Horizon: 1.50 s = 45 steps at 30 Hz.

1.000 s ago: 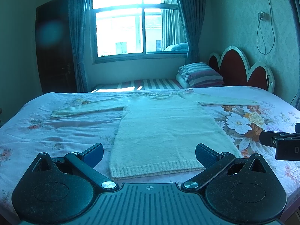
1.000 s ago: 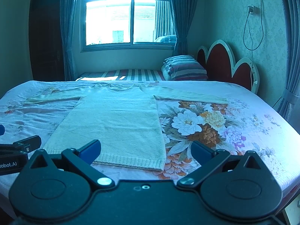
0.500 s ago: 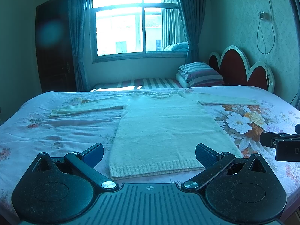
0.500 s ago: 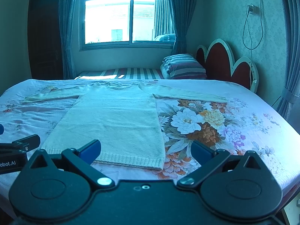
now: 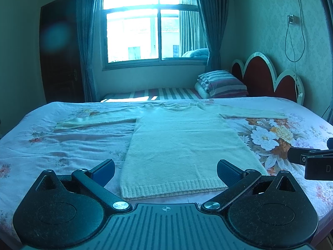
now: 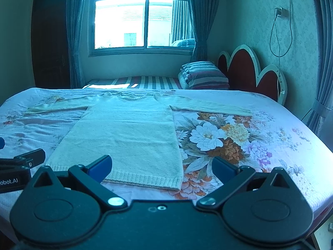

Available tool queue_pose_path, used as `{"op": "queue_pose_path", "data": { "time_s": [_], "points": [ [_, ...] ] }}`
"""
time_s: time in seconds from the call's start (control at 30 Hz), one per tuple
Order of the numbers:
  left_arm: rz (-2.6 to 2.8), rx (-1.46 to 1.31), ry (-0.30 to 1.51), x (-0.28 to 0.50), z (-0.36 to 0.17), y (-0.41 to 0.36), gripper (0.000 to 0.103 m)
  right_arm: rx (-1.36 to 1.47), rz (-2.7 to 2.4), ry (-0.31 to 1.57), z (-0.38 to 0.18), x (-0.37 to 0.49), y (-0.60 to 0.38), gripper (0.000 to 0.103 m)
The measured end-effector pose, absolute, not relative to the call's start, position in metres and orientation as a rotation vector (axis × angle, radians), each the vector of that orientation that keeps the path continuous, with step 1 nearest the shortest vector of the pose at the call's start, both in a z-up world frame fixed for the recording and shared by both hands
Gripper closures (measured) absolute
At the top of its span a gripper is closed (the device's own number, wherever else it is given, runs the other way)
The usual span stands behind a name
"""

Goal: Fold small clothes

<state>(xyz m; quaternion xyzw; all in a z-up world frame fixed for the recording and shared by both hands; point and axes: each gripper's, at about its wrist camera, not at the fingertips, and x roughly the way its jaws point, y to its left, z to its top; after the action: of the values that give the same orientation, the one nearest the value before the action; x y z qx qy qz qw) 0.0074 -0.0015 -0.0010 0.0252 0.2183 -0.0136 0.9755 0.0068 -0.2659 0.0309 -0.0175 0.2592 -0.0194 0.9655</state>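
We hold the left gripper (image 5: 165,171) and right gripper (image 6: 161,166) with fingers (image 5: 104,171) spread wide, empty, above the sweater (image 5: 179,145) hem at lower centre, touching nothing.

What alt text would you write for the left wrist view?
A cream knitted sweater lies flat, sleeves spread, on a floral bedspread. The open left hand-held gripper hovers near its ribbed hem; a window glows behind.

Right claw (image 5: 312,162) cut off by frame edge; sweater (image 5: 177,141) hem corner behind claw finger.
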Motion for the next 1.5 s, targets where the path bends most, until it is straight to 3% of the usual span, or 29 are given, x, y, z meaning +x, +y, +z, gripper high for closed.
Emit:
{"op": "queue_pose_path", "data": {
  "time_s": [0.9, 1.37, 1.47, 1.5],
  "points": [
    [-0.015, 0.05, 0.451, 0.024, 0.001, 0.001, 0.0, -0.036, -0.047, 0.523, 0.032, 0.016, -0.271, 0.0],
    [0.033, 0.002, 0.449, 0.143, -0.005, 0.01, 0.0, 0.111, -0.133, 0.439, 0.043, 0.135, -0.383, 0.004],
    [0.064, -0.012, 0.456, 0.176, -0.013, 0.013, 0.0, 0.182, -0.164, 0.411, 0.036, 0.179, -0.426, 0.009],
    [0.076, -0.013, 0.458, 0.188, -0.016, 0.013, 0.0, 0.2, -0.181, 0.406, 0.031, 0.196, -0.441, 0.028]
  ]
}}
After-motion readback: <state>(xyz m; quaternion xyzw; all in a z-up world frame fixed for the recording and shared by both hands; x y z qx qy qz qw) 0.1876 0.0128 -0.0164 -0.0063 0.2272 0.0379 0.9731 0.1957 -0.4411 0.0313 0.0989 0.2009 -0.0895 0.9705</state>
